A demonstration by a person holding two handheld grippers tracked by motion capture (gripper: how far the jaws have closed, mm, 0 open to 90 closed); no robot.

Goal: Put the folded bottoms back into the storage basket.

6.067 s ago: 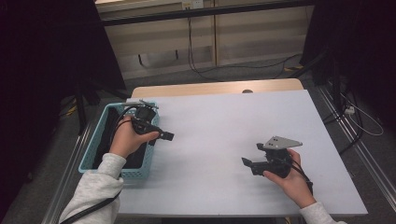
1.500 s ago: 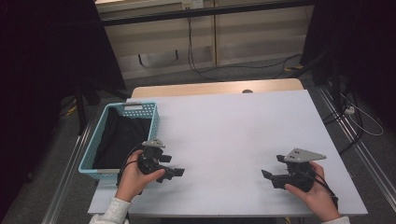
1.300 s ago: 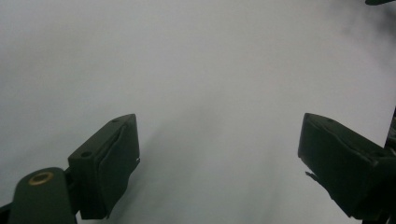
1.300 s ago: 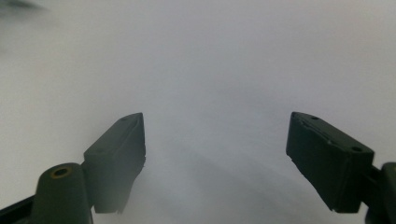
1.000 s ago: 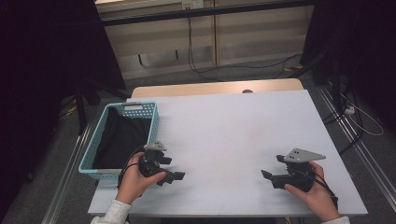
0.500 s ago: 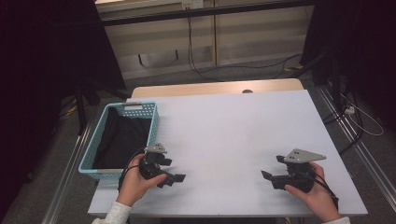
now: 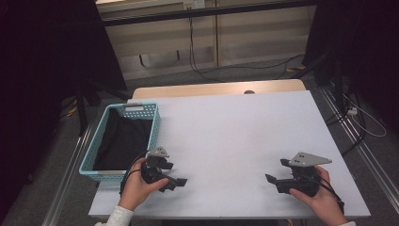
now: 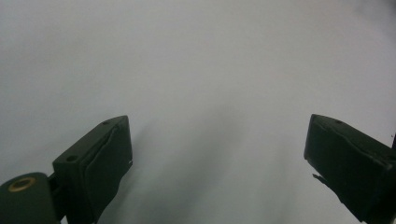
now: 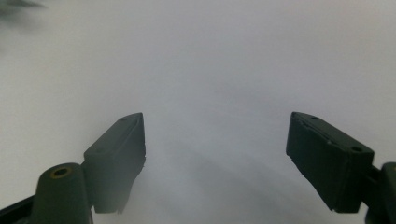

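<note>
My left gripper (image 7: 178,176) rests low over the white table (image 7: 226,136) near its front left, just right of the light blue basket (image 7: 97,155). Its jaws stand wide apart with nothing between them, as the left gripper view (image 8: 219,163) confirms. A black cloth (image 7: 123,139) lies inside the basket. My right gripper (image 7: 276,171) is held near the front right of the table, jaws open and empty, pointing left; the right gripper view (image 9: 217,158) shows bare white table between its jaws.
A tan wooden strip (image 7: 221,88) runs along the table's far edge. Beyond it are a wall panel and cables (image 7: 197,52) on the floor. Metal rails (image 7: 357,141) flank the table on the right.
Six seconds ago my left gripper was at the basket; it has since come down to the table's front left. Over the last second neither hand has moved.
</note>
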